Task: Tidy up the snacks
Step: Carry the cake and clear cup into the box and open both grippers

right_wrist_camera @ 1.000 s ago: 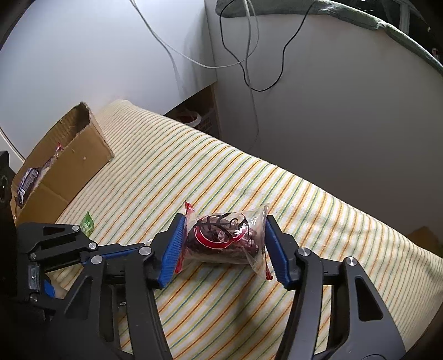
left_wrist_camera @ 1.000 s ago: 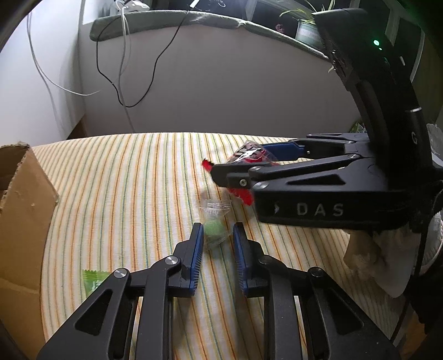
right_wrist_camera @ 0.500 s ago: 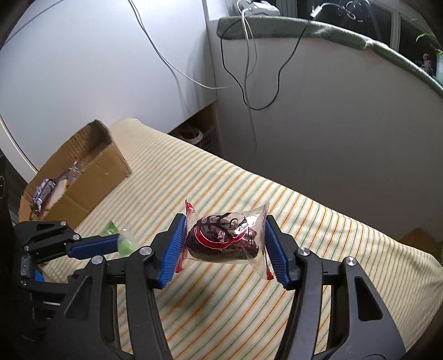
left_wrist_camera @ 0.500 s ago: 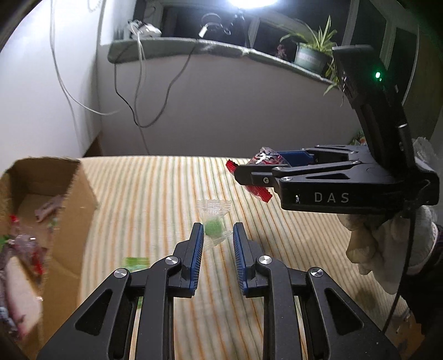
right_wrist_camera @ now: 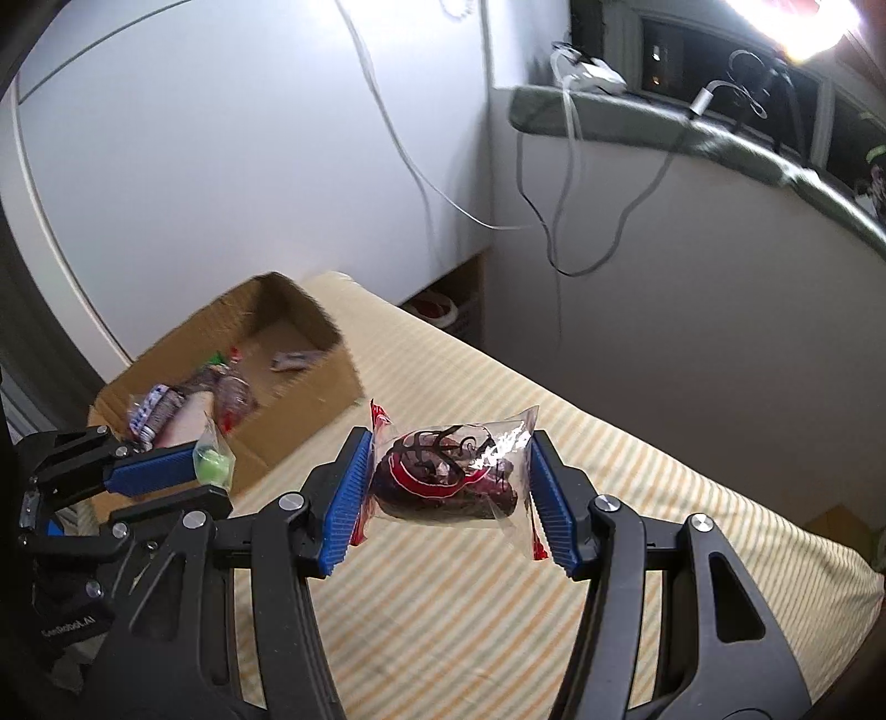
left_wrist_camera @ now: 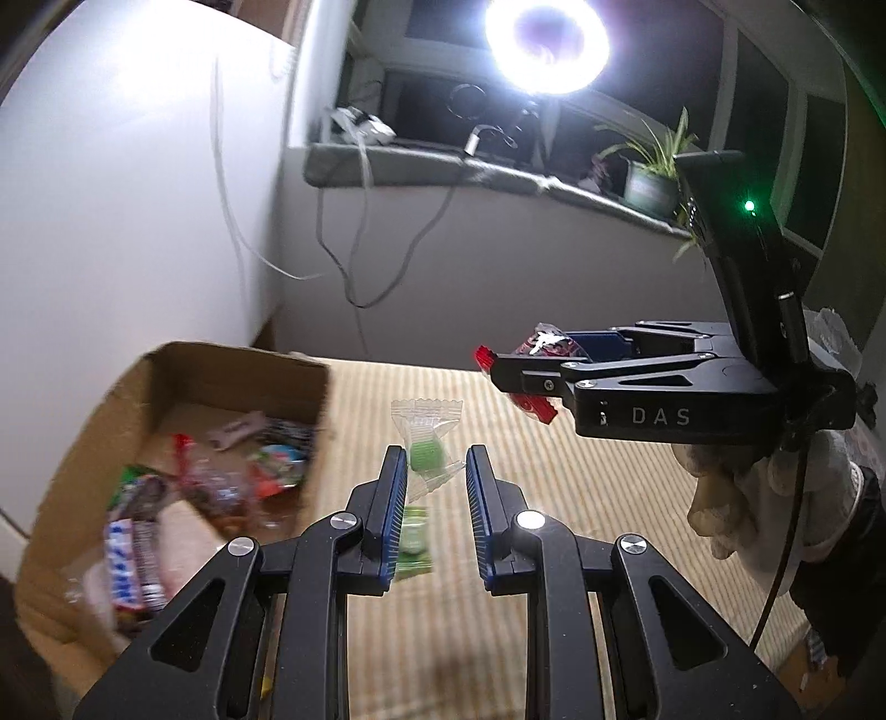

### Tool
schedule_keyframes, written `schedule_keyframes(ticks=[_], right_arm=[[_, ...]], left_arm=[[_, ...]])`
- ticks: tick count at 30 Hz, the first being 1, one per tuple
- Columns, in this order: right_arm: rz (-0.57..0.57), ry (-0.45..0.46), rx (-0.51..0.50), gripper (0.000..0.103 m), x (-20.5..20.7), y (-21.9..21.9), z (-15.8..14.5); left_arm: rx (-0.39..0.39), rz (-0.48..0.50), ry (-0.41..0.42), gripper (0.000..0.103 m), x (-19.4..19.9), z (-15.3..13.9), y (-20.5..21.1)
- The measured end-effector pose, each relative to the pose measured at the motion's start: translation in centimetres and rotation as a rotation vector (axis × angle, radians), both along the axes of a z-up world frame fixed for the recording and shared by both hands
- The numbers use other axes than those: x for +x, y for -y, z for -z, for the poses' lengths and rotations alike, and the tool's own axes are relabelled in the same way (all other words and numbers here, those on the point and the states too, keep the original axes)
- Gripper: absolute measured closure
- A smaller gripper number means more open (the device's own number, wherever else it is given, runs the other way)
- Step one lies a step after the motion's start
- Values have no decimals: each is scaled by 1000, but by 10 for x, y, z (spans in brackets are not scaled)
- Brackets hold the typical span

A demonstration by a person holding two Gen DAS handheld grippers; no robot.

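My left gripper [left_wrist_camera: 431,468] is shut on a clear-wrapped green candy [left_wrist_camera: 426,450] and holds it in the air just right of the open cardboard box [left_wrist_camera: 243,360]; the candy also shows in the right wrist view [right_wrist_camera: 212,464]. My right gripper [right_wrist_camera: 447,479] is shut on a clear packet of dark red snack [right_wrist_camera: 448,477], held above the striped cloth. In the left wrist view the right gripper [left_wrist_camera: 637,387] hangs to the right of the box with the red packet [left_wrist_camera: 545,346] at its tip. The box [right_wrist_camera: 310,387] holds several wrapped snacks [left_wrist_camera: 221,482].
A green packet [left_wrist_camera: 412,543] lies on the striped yellow cloth [left_wrist_camera: 554,543] below my left fingers. A white wall and a sill with cables, a bright ring lamp [left_wrist_camera: 548,47] and a potted plant [left_wrist_camera: 650,177] stand behind.
Both grippers have risen with their snacks and swung left toward the box, so its inside now shows. The green packet stays on the cloth.
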State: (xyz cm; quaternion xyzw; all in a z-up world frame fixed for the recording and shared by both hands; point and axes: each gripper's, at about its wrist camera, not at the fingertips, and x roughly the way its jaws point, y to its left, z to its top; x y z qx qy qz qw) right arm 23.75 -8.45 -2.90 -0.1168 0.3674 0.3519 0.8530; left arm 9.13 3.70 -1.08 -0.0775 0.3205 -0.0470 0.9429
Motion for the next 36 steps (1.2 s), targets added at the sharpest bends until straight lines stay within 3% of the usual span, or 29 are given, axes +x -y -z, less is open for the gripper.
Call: schedule_keyframes(ticks=[17, 36], right_arm=[[-121, 25, -6, 44, -25, -87, -10], [-196, -26, -43, 43, -23, -150, 12]], left_arm=[[0, -143, 15, 83, -49, -3, -69], [7, -159, -1, 82, -58, 4, -78]])
